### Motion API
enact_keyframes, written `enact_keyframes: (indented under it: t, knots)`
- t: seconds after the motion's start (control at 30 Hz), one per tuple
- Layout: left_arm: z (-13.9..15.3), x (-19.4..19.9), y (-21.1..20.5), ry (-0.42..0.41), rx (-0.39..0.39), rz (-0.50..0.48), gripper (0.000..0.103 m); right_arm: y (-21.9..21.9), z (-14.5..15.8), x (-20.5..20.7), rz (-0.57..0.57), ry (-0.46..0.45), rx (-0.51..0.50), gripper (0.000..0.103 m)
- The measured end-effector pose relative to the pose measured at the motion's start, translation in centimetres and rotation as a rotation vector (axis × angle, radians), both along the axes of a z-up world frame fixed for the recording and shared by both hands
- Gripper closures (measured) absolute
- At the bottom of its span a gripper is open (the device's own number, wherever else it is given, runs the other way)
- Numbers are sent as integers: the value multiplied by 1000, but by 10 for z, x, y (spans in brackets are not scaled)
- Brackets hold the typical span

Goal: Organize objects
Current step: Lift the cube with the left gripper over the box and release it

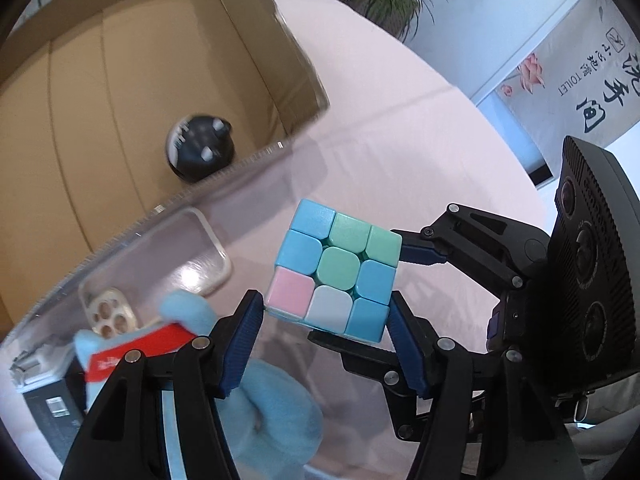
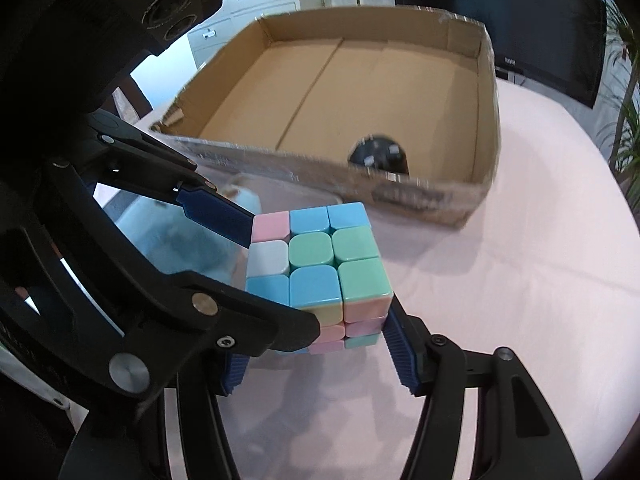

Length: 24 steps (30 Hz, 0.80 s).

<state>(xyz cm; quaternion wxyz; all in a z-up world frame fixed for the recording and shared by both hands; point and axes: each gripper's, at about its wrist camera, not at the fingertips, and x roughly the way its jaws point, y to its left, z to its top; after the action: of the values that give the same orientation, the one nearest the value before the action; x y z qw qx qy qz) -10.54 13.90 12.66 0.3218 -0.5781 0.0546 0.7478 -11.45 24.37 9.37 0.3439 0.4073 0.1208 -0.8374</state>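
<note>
In cardboard box [image 1: 120, 60]: black ball [image 1: 199, 148].

Black ball [image 1: 200, 148] blurred; box wall [image 2: 400, 190] hides half.

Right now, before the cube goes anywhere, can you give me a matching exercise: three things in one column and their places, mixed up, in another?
Things:
1. puzzle cube
2. black round object
3. blue plush toy

Places:
A. inside the cardboard box
B. lying on the pink table, outside the box
C. gripped between the left tongs and also the right tongs

Pairs: 1-C, 2-A, 3-B
</note>
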Motion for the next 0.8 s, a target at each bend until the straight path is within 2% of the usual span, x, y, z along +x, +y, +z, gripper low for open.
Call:
enact_keyframes:
  t: [0.2,0.43,0.5,0.8]
  knots:
    - [33,-12,-18,54,12,24,42,-13,17,-14,25,55,-24,48]
    - [59,-17,-35,92,16,48,42,-23,31,-27,46,96,-29,48]
    - [62,-20,-22,100,19,58,42,-26,34,-31,50,104,-31,48]
    - [75,-26,-35,136,19,94,42,-40,47,-45,77,134,-41,48]
